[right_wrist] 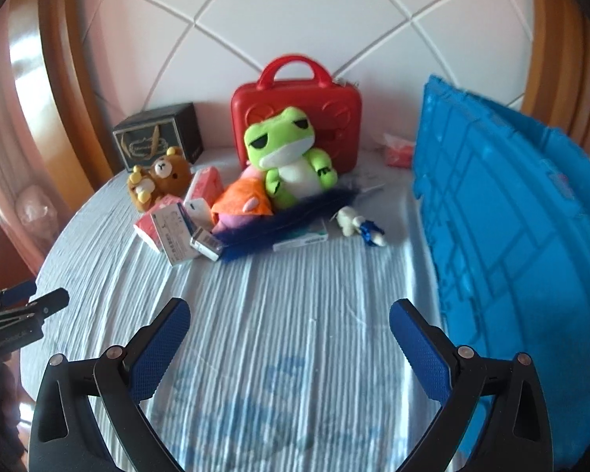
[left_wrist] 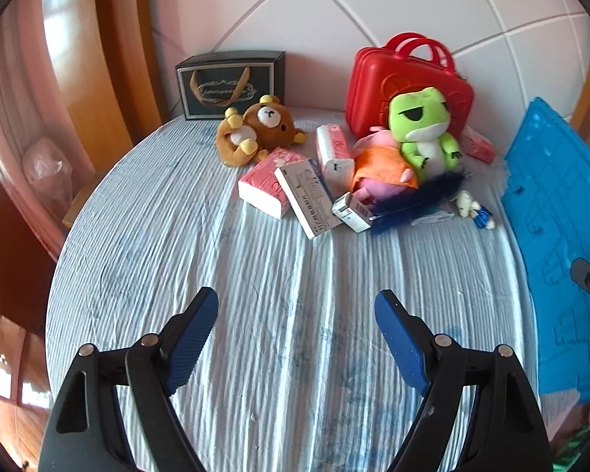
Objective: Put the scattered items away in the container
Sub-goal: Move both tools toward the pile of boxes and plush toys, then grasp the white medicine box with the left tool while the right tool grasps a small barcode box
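A pile of items lies at the far end of the bed: a green frog plush [left_wrist: 424, 126] [right_wrist: 291, 153] leaning on a red case [left_wrist: 377, 90] [right_wrist: 334, 114], a brown bear plush [left_wrist: 259, 128] [right_wrist: 161, 177], an orange and pink plush [left_wrist: 385, 171] [right_wrist: 242, 200], tissue packs [left_wrist: 269, 185], white boxes [left_wrist: 306, 196] [right_wrist: 173, 236], a dark blue feathery item [left_wrist: 417, 200] [right_wrist: 287, 220] and a small white toy [left_wrist: 472, 206] [right_wrist: 358, 224]. The blue plastic container [left_wrist: 558, 212] [right_wrist: 503, 212] stands at the right. My left gripper [left_wrist: 297, 303] and right gripper [right_wrist: 289, 314] are both open and empty, well short of the pile.
A black gift bag [left_wrist: 228, 82] [right_wrist: 157, 137] stands at the back left against the white padded headboard [right_wrist: 295, 11]. The striped bedsheet [left_wrist: 275, 295] lies between the grippers and the pile. Wooden furniture and the floor are to the left of the bed.
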